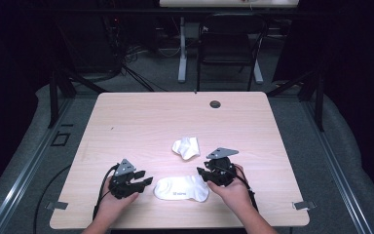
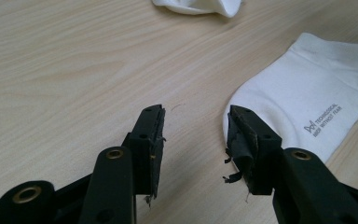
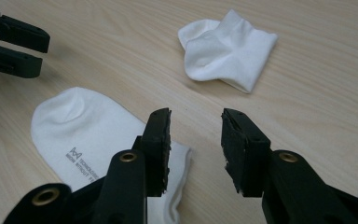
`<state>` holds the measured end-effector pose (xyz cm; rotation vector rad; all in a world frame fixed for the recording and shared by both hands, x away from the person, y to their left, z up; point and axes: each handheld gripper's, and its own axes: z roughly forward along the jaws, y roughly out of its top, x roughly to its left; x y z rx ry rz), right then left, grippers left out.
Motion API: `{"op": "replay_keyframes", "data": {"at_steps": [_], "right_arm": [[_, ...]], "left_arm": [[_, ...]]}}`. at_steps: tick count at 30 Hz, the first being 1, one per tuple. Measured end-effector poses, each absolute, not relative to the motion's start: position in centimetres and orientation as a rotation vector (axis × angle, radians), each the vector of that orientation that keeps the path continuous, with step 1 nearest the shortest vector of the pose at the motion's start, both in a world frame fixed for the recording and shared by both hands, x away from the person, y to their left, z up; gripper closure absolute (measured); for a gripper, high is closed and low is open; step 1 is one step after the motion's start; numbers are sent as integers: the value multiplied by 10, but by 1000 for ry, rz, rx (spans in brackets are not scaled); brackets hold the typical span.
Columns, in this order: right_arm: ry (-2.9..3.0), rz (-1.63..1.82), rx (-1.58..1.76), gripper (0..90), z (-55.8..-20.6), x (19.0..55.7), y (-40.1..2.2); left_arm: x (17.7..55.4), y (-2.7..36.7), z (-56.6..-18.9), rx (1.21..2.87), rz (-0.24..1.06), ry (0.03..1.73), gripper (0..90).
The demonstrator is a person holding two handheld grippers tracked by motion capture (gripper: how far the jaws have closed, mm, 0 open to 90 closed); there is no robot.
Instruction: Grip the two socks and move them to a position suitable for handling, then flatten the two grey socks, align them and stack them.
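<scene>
Flat white sock lying on table between both grippers, printed side up, print too small to read. Folded sock just beyond, cut off at top edge in left gripper view. Left gripper released, nothing between jaws, beside toe end. Right gripper released, empty, above cuff end.

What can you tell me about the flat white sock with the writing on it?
The flat white sock is a short ankle sock of soft knit cloth. It lies spread flat on the wooden table near the front edge, between the left tongs and right tongs. Small grey lettering and a logo run along its side. Nothing grips it; both tongs stand open beside its ends.
</scene>
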<state>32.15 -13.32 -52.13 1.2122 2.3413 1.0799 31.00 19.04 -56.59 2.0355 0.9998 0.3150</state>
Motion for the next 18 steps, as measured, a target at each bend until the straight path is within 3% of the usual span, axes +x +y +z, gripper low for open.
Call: {"op": "replay_keyframes", "data": {"at_steps": [18], "right_arm": [[2401,992,1150,686,-512,356,-96]], "left_arm": [[312,192,-567,2037,331,1005,551]]}}
